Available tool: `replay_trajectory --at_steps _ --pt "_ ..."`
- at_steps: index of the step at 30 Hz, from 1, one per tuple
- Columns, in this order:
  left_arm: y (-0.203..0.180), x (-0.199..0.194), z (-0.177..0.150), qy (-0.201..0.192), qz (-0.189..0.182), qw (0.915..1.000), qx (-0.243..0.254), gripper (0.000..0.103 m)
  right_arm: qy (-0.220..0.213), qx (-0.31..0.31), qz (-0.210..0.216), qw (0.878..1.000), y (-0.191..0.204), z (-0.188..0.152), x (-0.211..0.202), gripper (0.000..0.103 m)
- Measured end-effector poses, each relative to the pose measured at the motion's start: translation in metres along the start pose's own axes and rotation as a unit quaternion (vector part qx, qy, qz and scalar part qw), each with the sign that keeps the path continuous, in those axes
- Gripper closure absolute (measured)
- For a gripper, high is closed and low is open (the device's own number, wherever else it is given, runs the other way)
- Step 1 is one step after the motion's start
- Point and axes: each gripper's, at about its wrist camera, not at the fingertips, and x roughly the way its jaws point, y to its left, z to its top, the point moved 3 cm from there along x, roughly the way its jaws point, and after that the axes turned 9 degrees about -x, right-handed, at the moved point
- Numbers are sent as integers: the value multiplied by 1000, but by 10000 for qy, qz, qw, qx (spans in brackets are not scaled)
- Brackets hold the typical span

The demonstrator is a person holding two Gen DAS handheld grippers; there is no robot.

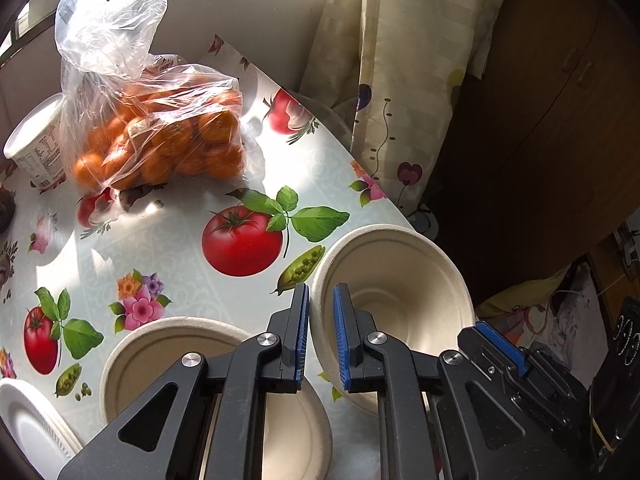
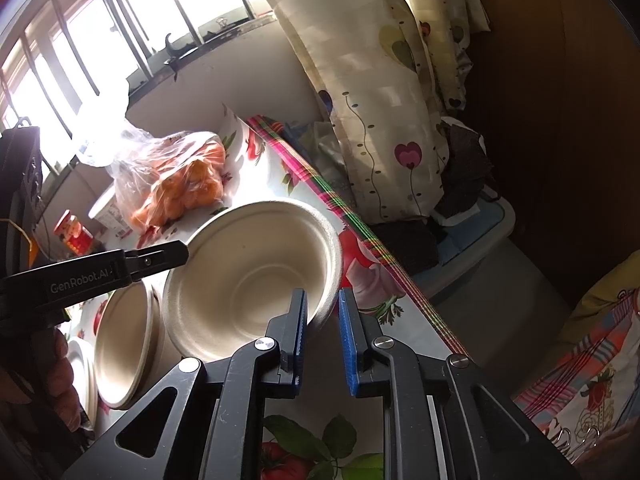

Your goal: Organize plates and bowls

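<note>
While both grippers pinch the deep bowl [image 1: 394,300] by its rim, left gripper [image 1: 321,322] on the near-left edge, right gripper [image 2: 323,320] on the near-right, the shallow bowl [image 1: 176,354] sits lower left on the tabletop [image 1: 168,240].

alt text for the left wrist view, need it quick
The left tool is clamped on the near rim of a beige paper bowl on a table with a tomato-print cloth. A second beige bowl sits to its left, a bag of oranges behind.
</note>
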Motion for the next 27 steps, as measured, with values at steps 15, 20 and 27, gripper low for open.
replay_trajectory --at_steps 15,20,27 --pt "0 -12 -1 -127 -119 9998 -63 90 -178 14 -2 9998 0 3 -9 87" --pt "-1 -27 -1 -270 -173 9994 -87 90 -291 -46 3 9996 6 6 -19 87" --pt "4 -51 -4 -457 -196 9986 -162 90 -449 -187 79 9988 17 11 -36 87"
